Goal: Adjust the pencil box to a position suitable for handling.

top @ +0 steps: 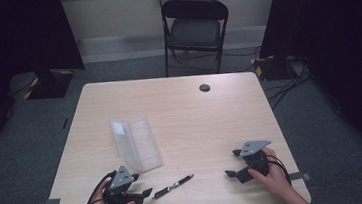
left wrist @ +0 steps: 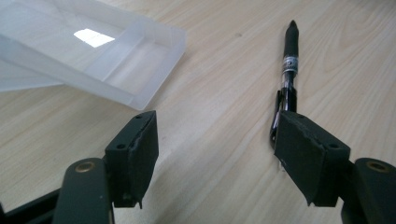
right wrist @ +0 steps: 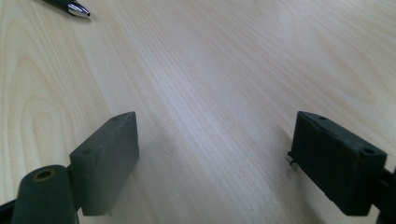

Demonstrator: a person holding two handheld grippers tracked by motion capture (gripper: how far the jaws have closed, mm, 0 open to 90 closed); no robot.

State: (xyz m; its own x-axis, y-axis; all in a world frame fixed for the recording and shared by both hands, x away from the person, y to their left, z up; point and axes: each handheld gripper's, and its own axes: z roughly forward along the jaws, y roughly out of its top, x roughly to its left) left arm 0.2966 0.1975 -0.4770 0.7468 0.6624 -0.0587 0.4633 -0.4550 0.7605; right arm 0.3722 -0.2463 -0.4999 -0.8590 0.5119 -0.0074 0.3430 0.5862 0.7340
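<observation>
Table (top: pixel 179 107) in the high view carries a pen (top: pixel 173 186) near its front edge, lying slantwise with the tip toward the right and slightly away from the person. The left gripper (top: pixel 145 192) sits just beside the pen's butt end, jaws apart and holding nothing. The right gripper (top: pixel 232 163) rests well apart from the pen, off to its right, also spread and empty. An open clear case (top: pixel 135 144) lies just behind the left gripper. By my judgement the left hand is the nearer one, and the coming move turns on this: the pen lies to that gripper's right front, its long axis running roughly along the gripper's reach, not across the gap

From the left gripper view, the pen (left wrist: pixel 287 79) runs away from the camera, its butt end touching or passing just behind the right-hand pad (left wrist: pixel 308 158); it is not between the jaws, which stand wide. I cannot tell whether pad and pen truly touch. This view shows the pen's clip and label, and a corner of the case (left wrist: pixel 135 60) ahead on the left

From the right gripper view, wide-set jaws frame bare wood, and the pen's metal tip (right wrist: pixel 74 8) peeks in at the top left, far off, a detail the high view leaves too small to read
</observation>
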